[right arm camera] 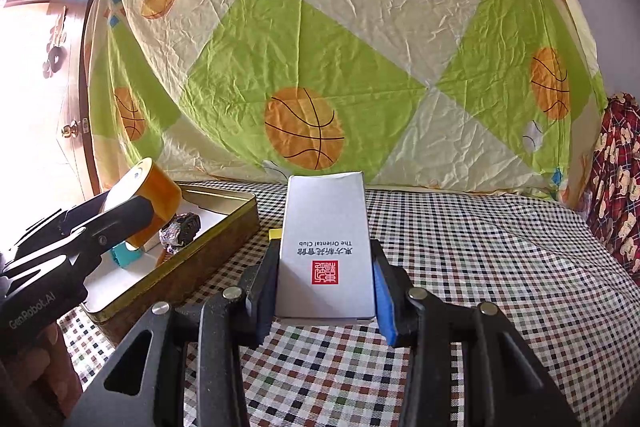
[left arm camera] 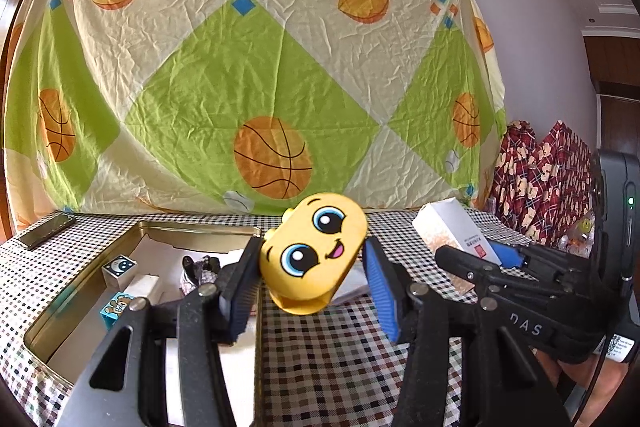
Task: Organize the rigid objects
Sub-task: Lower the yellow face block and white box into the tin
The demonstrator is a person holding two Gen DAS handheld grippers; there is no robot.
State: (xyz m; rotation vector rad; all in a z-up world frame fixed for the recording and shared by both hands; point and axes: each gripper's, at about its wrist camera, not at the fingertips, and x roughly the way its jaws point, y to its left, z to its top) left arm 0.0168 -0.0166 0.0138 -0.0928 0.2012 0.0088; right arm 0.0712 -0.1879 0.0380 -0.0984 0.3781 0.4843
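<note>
Beside the tin [left arm camera: 168,227], left claw [left arm camera: 312,277] grips yellow toy [left arm camera: 316,251], right claw [right arm camera: 326,279] white box [right arm camera: 326,239]

I had the yellow toy block [left arm camera: 314,253] with its cartoon face (big blue eyes, pink open mouth) tilted and held off the checked table [left arm camera: 340,355], right at the edge of the gold tin [left arm camera: 80,291]. The white carton [right arm camera: 326,247] with a red seal and printed text was held just above the cloth, beside the tin.

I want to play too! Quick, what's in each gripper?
Left gripper: shut on the yellow face toy.
Right gripper: shut on the white box.
</note>
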